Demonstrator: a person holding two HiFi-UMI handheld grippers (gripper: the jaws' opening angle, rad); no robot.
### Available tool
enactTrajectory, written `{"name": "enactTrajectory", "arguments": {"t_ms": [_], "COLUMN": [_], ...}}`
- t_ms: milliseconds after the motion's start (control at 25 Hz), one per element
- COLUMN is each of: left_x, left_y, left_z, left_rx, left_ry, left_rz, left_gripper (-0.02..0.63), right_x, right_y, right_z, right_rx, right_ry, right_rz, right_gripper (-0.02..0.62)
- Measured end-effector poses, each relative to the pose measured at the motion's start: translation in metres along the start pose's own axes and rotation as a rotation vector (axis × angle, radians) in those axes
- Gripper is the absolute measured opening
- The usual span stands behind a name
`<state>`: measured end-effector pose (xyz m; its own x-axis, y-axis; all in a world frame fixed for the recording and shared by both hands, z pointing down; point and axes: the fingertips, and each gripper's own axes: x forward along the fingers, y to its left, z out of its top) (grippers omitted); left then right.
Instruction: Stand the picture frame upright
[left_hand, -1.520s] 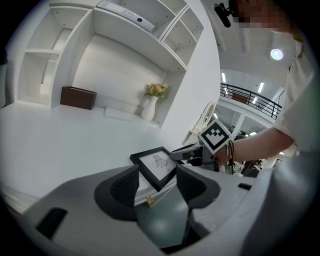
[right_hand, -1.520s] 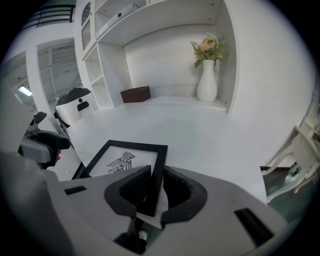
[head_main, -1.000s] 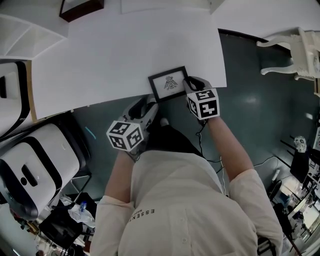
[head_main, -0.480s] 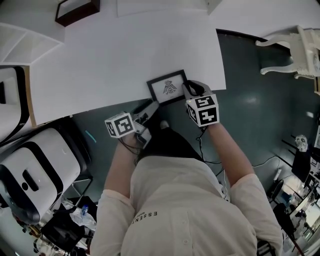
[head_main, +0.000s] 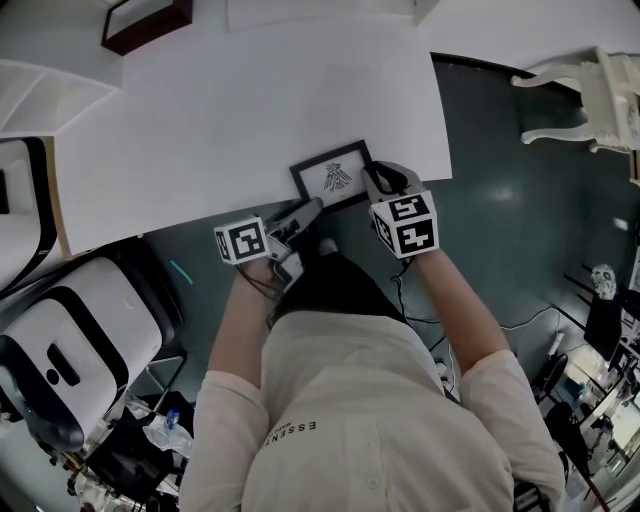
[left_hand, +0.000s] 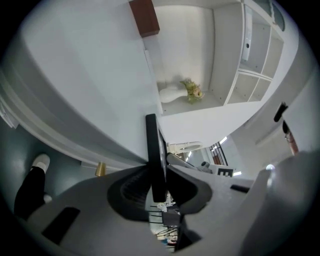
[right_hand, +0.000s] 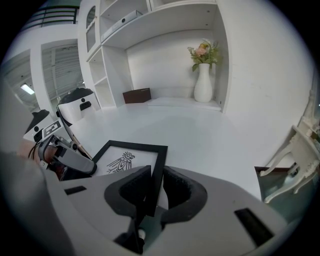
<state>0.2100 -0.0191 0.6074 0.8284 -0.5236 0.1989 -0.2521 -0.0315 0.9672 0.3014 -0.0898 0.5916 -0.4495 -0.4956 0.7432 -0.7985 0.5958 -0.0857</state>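
frame place: picture frame (head_main: 333, 176) sits at the near edge of the table (head_main: 250, 110), between both grippers
left gripper (left_hand: 158, 170): jaws just closed in, now narrow and pinching the frame's left rim
right gripper (right_hand: 152, 187): jaws narrow, clamped on the frame's right rim
handling: probably light and stiff, front may be fragile; grip the rims, not the face

Bright, even indoor light; strong fisheye in all three views.
Head view: sharp, white desk (head_main: 250, 100) close to washed out from 10 to 1 o'clock, dark floor (head_main: 520, 200) at 3 o'clock with a soft sheen, shadows faint and diffuse. Both gripper views: black vignette in every corner, shelf (right_hand: 150, 25) lines bowed toward the rim, near jaws dim and out of focus. Left gripper view is softer, with some smear over the desk at 10 o'clock.
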Motion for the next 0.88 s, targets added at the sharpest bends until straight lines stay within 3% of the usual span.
{"name": "enactTrajectory", "arguments": {"t_ms": [440,560,760,880], "left_x": [0.000,-0.002,-0.006,-0.009], "left_y": [-0.007,-0.018,-0.029,-0.034], "left_z": [0.000,0.002,0.008,0.010], "left_rx": [-0.109,-0.158,-0.148,-0.132], "left_ry": [-0.043,-0.071,-0.092,-0.087], "left_rz": [-0.041,-0.083,-0.113,-0.140], "left_gripper": [0.071,0.069,0.066,0.066], "right_x": [0.001,0.002,0.002,-0.003], "right_y": [-0.001,0.001,0.002,-0.002], "right_z": [0.001,0.002,0.007,0.014], "right_rx": [-0.015,0.003,0.021,0.097], "right_ry": [-0.008,-0.011,-0.022,-0.073], "right_rz": [0.050,0.084,0.149,0.226], "right_gripper": [0.091,0.094,0.099,0.147]}}
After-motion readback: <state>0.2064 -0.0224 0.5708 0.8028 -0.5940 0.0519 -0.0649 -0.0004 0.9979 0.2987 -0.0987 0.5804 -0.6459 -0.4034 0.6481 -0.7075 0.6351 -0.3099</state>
